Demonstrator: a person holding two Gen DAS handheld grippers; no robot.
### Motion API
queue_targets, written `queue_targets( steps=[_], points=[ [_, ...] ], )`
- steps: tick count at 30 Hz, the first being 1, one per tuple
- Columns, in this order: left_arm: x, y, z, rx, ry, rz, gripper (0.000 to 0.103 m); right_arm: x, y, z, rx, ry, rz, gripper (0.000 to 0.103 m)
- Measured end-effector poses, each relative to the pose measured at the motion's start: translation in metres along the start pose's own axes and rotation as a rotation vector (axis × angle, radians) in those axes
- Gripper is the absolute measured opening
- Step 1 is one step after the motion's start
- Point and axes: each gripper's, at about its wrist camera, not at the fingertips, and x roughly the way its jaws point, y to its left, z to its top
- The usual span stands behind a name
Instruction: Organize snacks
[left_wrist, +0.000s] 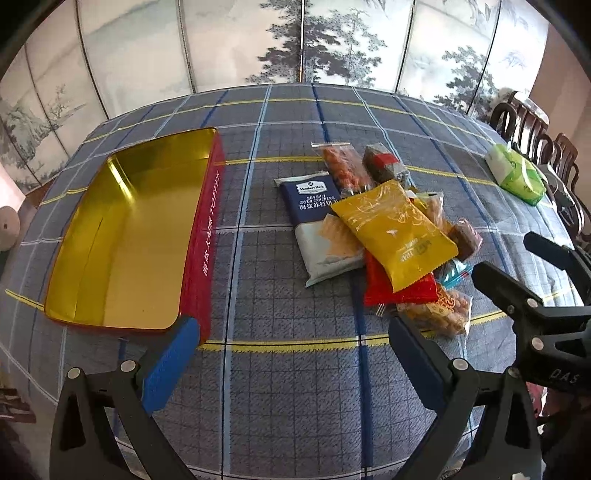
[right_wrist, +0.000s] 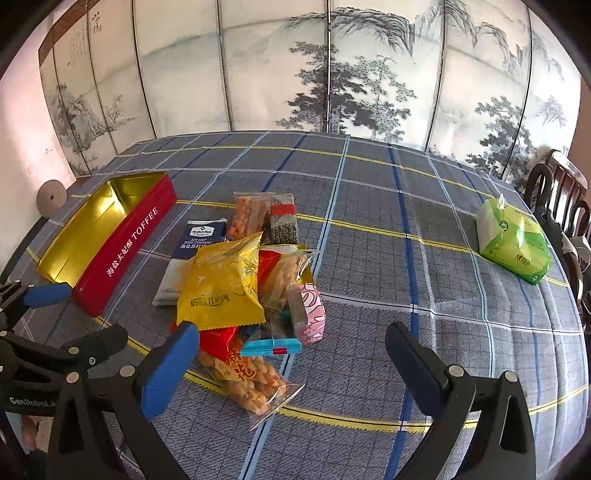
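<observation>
A red toffee tin (left_wrist: 201, 243) with a gold inside lies open and empty at the table's left; it also shows in the right wrist view (right_wrist: 125, 247). A heap of snack packets lies right of it: a yellow packet (left_wrist: 395, 232) (right_wrist: 221, 284) on top, a navy soda cracker pack (left_wrist: 314, 206) (right_wrist: 199, 236), a red packet (left_wrist: 391, 291), a clear bag of orange snacks (right_wrist: 251, 380), a pink packet (right_wrist: 308, 314). My left gripper (left_wrist: 291, 332) is open above the cloth between tin and heap. My right gripper (right_wrist: 291, 339) is open, just over the heap's near edge.
A green tissue pack (left_wrist: 517, 175) (right_wrist: 515, 242) lies at the table's far right. Dark wooden chairs (right_wrist: 557, 192) stand beyond the right edge. A painted folding screen (right_wrist: 332, 74) backs the table. The plaid cloth (right_wrist: 406, 258) covers the table.
</observation>
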Motion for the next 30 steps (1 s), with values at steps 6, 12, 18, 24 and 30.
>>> queue_targets(
  steps=[6, 12, 18, 24, 30],
  points=[
    [0.0013, -0.0011, -0.0002, 0.004, 0.011, 0.014, 0.101, -0.0006, 0.0001, -0.0006, 0.002, 0.000, 0.003, 0.103],
    [0.0029, 0.0002, -0.0010, -0.009, 0.025, 0.014, 0.101, 0.0004, -0.0017, -0.0008, 0.011, 0.002, 0.000, 0.103],
    [0.0040, 0.0009, -0.0016, -0.015, 0.032, 0.021, 0.101, 0.0006, -0.0027, -0.0007, 0.013, 0.001, -0.004, 0.103],
    [0.0054, 0.0034, -0.0026, -0.027, 0.041, 0.024, 0.101, 0.0008, -0.0029, -0.0008, 0.010, 0.002, -0.003, 0.103],
    [0.0068, 0.0060, -0.0028, -0.034, 0.045, 0.032, 0.101, 0.0000, -0.0024, -0.0005, 0.004, 0.003, -0.001, 0.098]
  ],
)
